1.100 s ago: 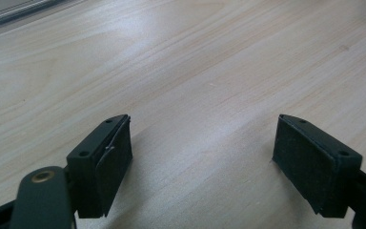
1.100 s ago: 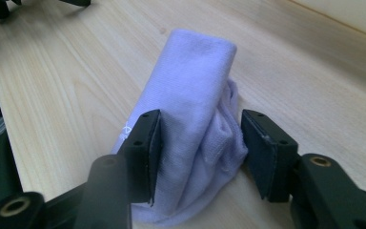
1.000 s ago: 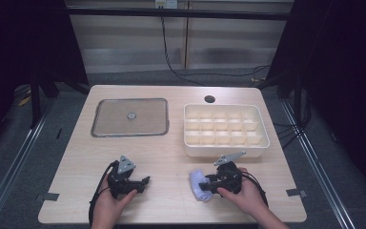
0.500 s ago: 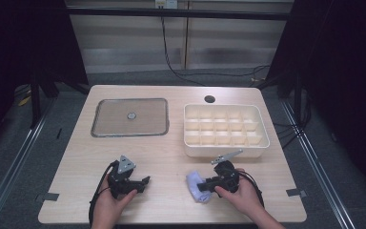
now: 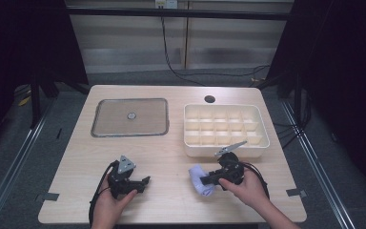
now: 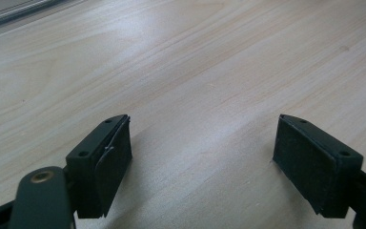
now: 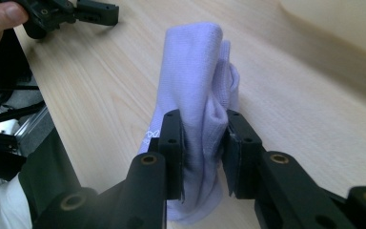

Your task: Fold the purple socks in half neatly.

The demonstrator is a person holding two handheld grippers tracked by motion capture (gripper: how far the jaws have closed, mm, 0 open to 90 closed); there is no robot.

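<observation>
A folded pale lilac sock (image 7: 200, 81) is pinched between the black jaws of my right gripper (image 7: 204, 155), which is shut on it and has just closed on the fabric. From above, the sock (image 5: 200, 180) sits at the front right of the wooden table (image 5: 171, 152), with the right gripper (image 5: 208, 180) at its right side, lifted slightly. My left gripper (image 5: 143, 182) rests at the front left, open. Its jaws (image 6: 202, 162) stand wide apart over bare wood with nothing between them.
A cream tray with several compartments (image 5: 262, 138) stands at the back right, just beyond the right gripper. A flat grey lid with a small knob (image 5: 131, 117) lies at the back left. A round hole (image 5: 209, 99) is near the table's far edge.
The right gripper's jaws closed on the lilac sock and the hand rose a little with it. The left gripper stayed where it was.
</observation>
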